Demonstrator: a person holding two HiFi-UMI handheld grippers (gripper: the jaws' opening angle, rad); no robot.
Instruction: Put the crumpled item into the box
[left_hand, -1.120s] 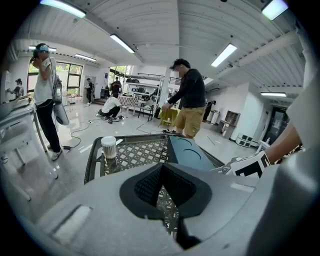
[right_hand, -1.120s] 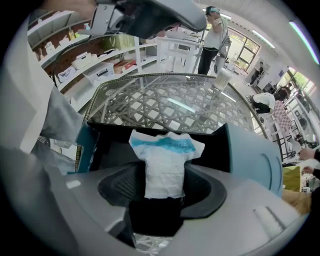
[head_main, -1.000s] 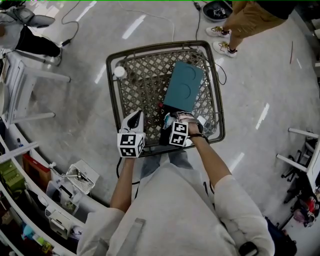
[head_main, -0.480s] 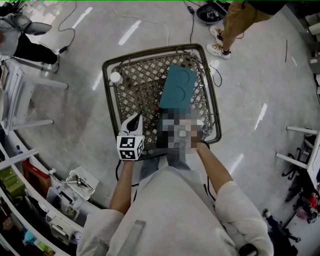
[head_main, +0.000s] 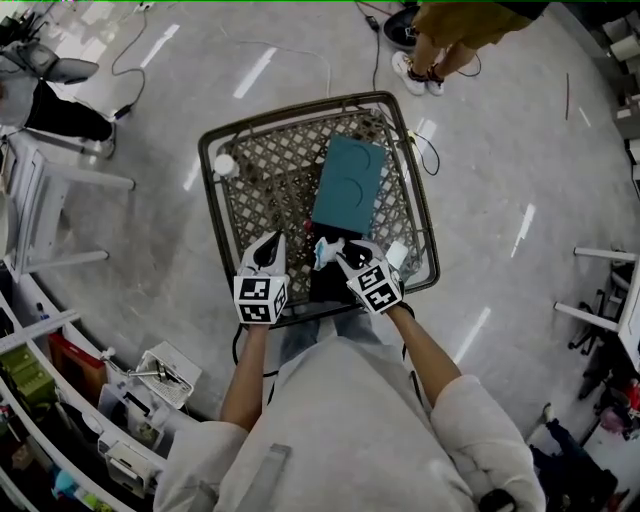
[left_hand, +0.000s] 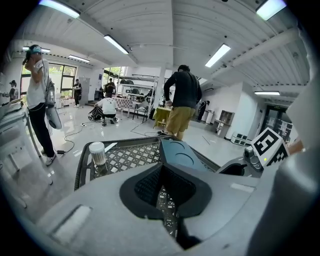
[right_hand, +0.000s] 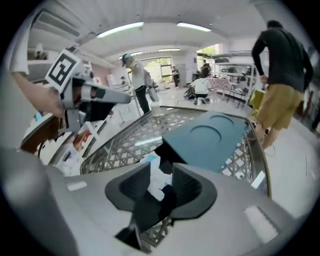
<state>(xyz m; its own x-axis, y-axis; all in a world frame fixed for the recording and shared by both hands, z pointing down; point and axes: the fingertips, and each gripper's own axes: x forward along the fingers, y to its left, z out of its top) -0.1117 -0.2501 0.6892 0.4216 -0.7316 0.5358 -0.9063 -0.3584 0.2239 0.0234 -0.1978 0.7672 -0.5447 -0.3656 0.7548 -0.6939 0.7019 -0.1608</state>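
Note:
A crumpled white and blue item (right_hand: 158, 176) sits pinched between the dark pads of my right gripper (right_hand: 160, 181), whose jaws have just been closing on it. In the head view the crumpled item (head_main: 322, 250) hangs at my right gripper (head_main: 335, 252), above the near edge of the lattice table (head_main: 262, 180). The teal box (head_main: 347, 186), with two round recesses on its top, lies tilted on the table just beyond; a dark opening (right_hand: 170, 149) shows at its near end. To the left, my left gripper (head_main: 270, 243) is shut and holds nothing.
A white-capped jar (head_main: 223, 165) stands at the table's far left corner. A small white object (head_main: 396, 255) lies near the right rim. A person's legs (head_main: 432, 40) are beyond the table. Shelves with clutter (head_main: 60, 400) line the left side.
My right gripper has lifted up from the dark opening, rolled over, and closed on the crumpled item. The left gripper has stayed where it was.

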